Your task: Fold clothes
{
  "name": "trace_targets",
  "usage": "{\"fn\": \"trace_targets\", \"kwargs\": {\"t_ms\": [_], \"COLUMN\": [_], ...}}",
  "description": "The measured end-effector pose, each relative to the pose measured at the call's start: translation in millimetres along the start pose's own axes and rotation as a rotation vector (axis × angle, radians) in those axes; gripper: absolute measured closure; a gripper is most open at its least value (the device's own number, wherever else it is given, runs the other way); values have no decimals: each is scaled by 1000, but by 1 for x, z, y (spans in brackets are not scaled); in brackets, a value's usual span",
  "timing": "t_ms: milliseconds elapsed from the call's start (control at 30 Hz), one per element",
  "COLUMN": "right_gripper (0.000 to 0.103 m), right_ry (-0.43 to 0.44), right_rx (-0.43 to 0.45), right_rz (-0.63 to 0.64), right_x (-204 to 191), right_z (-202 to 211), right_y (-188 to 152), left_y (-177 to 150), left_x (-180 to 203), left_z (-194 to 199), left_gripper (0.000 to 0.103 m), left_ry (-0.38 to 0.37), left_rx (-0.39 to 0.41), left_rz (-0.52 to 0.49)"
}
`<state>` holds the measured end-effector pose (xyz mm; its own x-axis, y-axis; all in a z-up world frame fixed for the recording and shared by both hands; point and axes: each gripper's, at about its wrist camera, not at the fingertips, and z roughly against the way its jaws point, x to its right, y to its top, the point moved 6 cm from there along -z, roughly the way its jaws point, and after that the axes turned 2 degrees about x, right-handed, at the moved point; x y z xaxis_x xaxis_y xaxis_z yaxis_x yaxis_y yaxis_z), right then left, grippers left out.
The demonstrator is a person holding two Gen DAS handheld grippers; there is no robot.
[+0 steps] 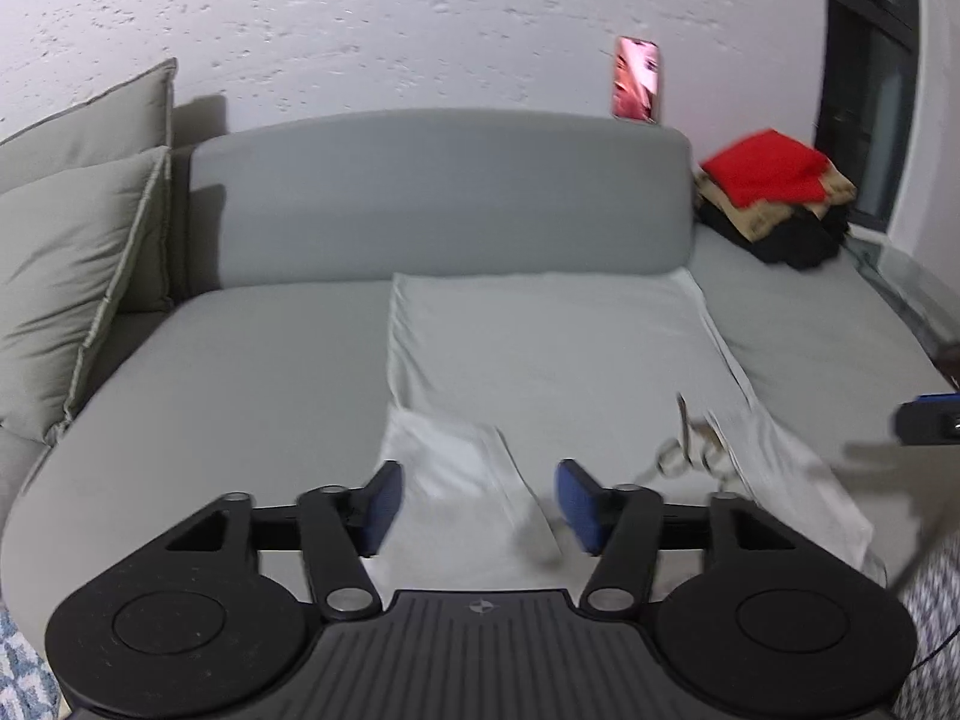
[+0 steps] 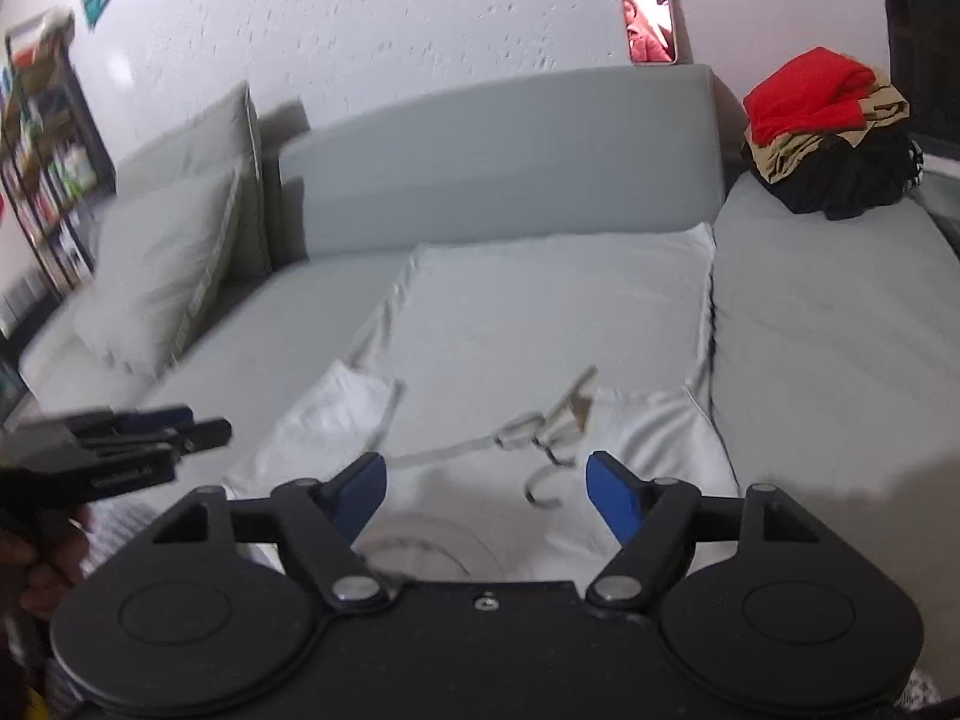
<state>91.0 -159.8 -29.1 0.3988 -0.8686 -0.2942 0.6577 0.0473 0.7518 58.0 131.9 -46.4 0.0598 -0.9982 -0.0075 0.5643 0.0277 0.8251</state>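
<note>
A pale grey garment (image 1: 540, 360) (image 2: 540, 312) lies spread flat on the grey sofa seat (image 1: 240, 390) (image 2: 840, 330). Its near corners are folded over, and a light drawstring (image 1: 690, 450) (image 2: 540, 426) lies loose near its front edge. My left gripper (image 1: 480, 504) hovers open over the garment's near left part, with nothing between its blue pads (image 1: 384, 504). My right gripper (image 2: 486, 492) is open above the near edge by the drawstring, and it holds nothing. The right wrist view shows the left gripper (image 2: 150, 438) at the far left, blurred. The right gripper (image 1: 930, 420) shows at the right edge of the left wrist view.
A stack of folded clothes (image 1: 774, 180) (image 2: 822, 102), red on top, sits at the sofa's back right. A phone (image 1: 636, 78) (image 2: 651, 18) leans on the wall above the backrest (image 1: 450, 198). Cushions (image 1: 72, 240) (image 2: 162, 264) stand left. A shelf (image 2: 48, 168) is far left.
</note>
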Motion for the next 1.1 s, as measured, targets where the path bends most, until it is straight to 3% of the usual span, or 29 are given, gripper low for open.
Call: {"fn": "trace_targets", "kwargs": {"t_ms": [100,167,233,333,433,633,733,767,800,833,900,967,1100], "right_gripper": [28,19,0,0,0,0,0,0,6,27,53,53,53], "right_ry": [19,15,15,-1,-26,-114,-161,-179,-198,-211,-220,-222,-267], "right_rx": [50,93,125,110,50,-60,-99,-114,-129,-141,-150,-126,-60], "right_rz": [-38,-62,-83,-72,-38,-33,-75,-102,-129,-156,-216,-290,-290], "right_x": [2,7,13,24,35,69,100,112,125,138,166,193,235], "right_z": [5,8,7,-10,-47,-142,-188,-204,-219,-234,-262,-281,-309], "right_y": [29,52,74,101,118,133,134,133,132,131,127,127,145], "left_y": [31,53,72,94,108,102,97,94,93,92,92,92,96], "left_x": [-11,-18,-26,-36,-51,-82,-94,-96,-98,-100,-106,-112,-119], "left_z": [-3,-7,-13,-34,-80,-204,-256,-271,-284,-295,-313,-330,-363], "left_gripper": [25,17,11,2,2,5,19,29,36,36,34,30,28], "left_ry": [40,74,104,133,163,127,145,151,159,167,172,162,146], "left_rx": [22,43,79,117,68,-184,-220,-226,-225,-213,-182,-177,-168], "left_rz": [-6,-13,-19,-31,-11,129,167,170,168,165,171,198,183]}}
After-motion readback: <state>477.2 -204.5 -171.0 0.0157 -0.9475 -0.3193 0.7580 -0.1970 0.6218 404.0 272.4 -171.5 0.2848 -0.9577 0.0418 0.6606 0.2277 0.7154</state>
